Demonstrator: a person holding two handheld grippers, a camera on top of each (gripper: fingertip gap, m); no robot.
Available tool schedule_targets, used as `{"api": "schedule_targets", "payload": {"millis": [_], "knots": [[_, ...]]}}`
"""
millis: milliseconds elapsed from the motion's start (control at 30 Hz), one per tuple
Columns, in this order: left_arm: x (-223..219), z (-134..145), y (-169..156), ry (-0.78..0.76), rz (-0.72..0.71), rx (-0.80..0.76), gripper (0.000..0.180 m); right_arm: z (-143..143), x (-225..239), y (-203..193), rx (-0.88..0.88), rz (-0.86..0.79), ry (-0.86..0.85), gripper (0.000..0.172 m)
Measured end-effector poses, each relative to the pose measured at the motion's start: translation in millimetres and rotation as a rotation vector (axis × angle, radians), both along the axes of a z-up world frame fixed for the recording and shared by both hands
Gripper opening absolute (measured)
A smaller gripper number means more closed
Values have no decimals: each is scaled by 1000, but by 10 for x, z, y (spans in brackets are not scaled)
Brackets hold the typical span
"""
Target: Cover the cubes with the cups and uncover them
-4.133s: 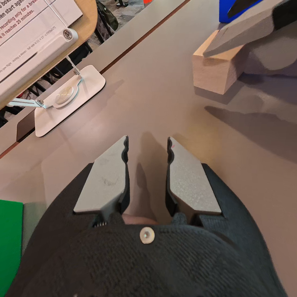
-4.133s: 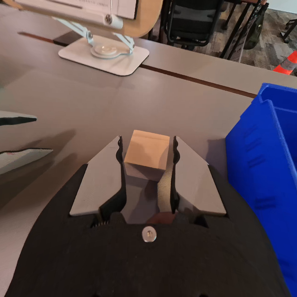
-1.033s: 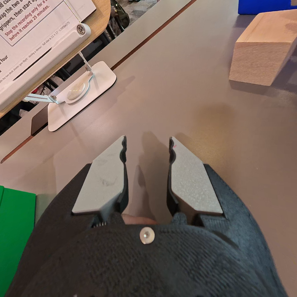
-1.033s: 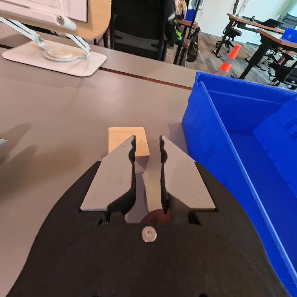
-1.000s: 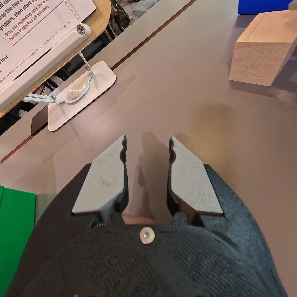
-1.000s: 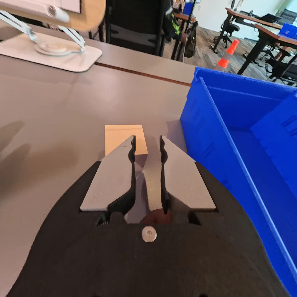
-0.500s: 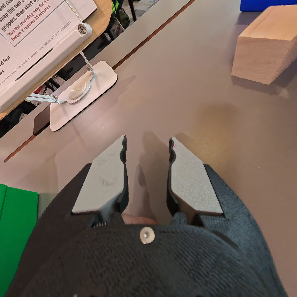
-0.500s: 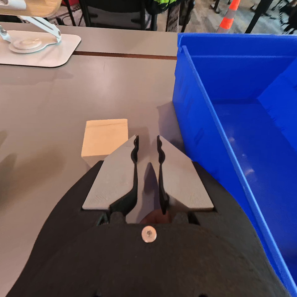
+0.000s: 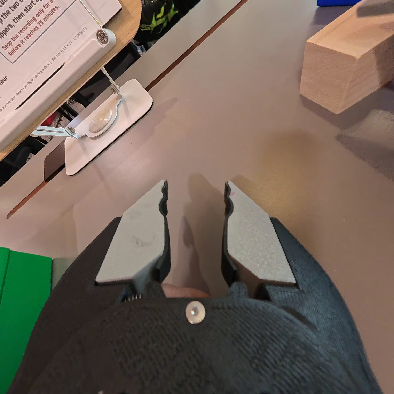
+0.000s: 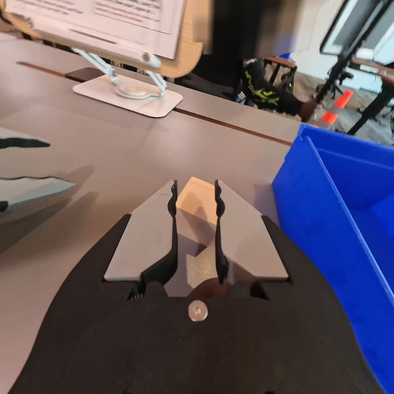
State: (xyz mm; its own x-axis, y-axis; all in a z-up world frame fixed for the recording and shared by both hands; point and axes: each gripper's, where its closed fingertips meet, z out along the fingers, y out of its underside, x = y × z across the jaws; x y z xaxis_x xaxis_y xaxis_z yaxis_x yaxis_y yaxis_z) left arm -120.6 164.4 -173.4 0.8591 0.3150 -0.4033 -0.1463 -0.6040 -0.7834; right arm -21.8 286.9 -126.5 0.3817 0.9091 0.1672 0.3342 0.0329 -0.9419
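A pale wooden cube [image 9: 345, 64] sits on the brown table [image 9: 213, 128] at the upper right of the left wrist view. My left gripper [image 9: 196, 185] is open and empty, low over bare table, well short of the cube. In the right wrist view the cube [image 10: 196, 200] shows between and below the fingers of my right gripper [image 10: 195, 183]. That gripper is open, its jaws narrowly parted, and the pads do not press on the cube. A blurred grey finger of the right gripper [image 9: 377, 8] hangs over the cube's top. No cup is in view.
A blue bin [image 10: 319, 213] stands just right of the cube. A white stand base [image 9: 106, 128] carries a board with papers at the back left; it also shows in the right wrist view [image 10: 128, 96]. A green thing [image 9: 21, 298] lies at the left edge. The left gripper's fingers [image 10: 32, 187] reach in from the left.
My right gripper swung from beside the blue bin back over the cube, and its jaws widened a little. My left gripper stayed open and crept slightly toward the cube.
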Motion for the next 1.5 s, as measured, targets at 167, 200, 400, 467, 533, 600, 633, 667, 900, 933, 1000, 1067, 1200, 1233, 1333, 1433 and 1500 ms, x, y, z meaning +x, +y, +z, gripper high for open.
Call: {"api": "schedule_targets", "payload": {"millis": [167, 200, 400, 467, 533, 600, 633, 667, 900, 933, 1000, 1067, 1200, 1233, 1333, 1433, 1500], "knots": [[1, 2, 0, 4, 1, 0, 52, -243, -99, -210, 11, 92, -116, 32], [-1, 2, -1, 3, 2, 1, 52, -283, -89, -179, -4, 80, -132, 30], [-10, 7, -8, -7, 5, 8, 52, -237, -4, -34, -68, 25, -107, 27], [-10, 1, -9, -5, 4, 3, 52, -195, 3, -20, -61, 16, -89, 27], [-9, 2, -9, -3, 4, 2, 52, -156, 11, -1, -45, 5, -74, 27], [-11, 2, -9, -5, 4, 4, 52, -131, 9, -9, -44, 5, -61, 28], [-12, 1, -10, -6, 5, 4, 52, -122, 8, -16, -43, 6, -56, 28], [-12, 1, -9, -7, 4, 4, 52, -110, 6, -26, -41, 7, -50, 29], [-14, 15, -14, 3, 7, 9, 52, -75, -41, -145, -9, 35, -27, 30], [-12, 20, -17, 6, 8, 11, 52, -77, -49, -162, 1, 40, -29, 30], [-4, 13, -28, 12, 11, 5, 52, -76, -63, -188, 23, 45, -32, 30], [22, 6, -47, 19, 12, -4, 53, -73, -75, -210, 42, 50, -32, 29], [156, 97, -178, 22, 9, 54, 54, -78, -84, -235, 67, 56, -35, 29], [196, 169, -254, 0, 11, 108, 51, -78, -85, -233, 70, 56, -34, 29], [319, 447, -609, -135, 17, 282, 51, -98, -90, -228, 63, 58, -39, 30], [448, 814, -1112, -207, -12, 397, 51, -85, -104, -260, 54, 72, -32, 29], [411, 1107, -1519, -189, 12, 444, 53, -66, -109, -289, 63, 80, -29, 29]]}}
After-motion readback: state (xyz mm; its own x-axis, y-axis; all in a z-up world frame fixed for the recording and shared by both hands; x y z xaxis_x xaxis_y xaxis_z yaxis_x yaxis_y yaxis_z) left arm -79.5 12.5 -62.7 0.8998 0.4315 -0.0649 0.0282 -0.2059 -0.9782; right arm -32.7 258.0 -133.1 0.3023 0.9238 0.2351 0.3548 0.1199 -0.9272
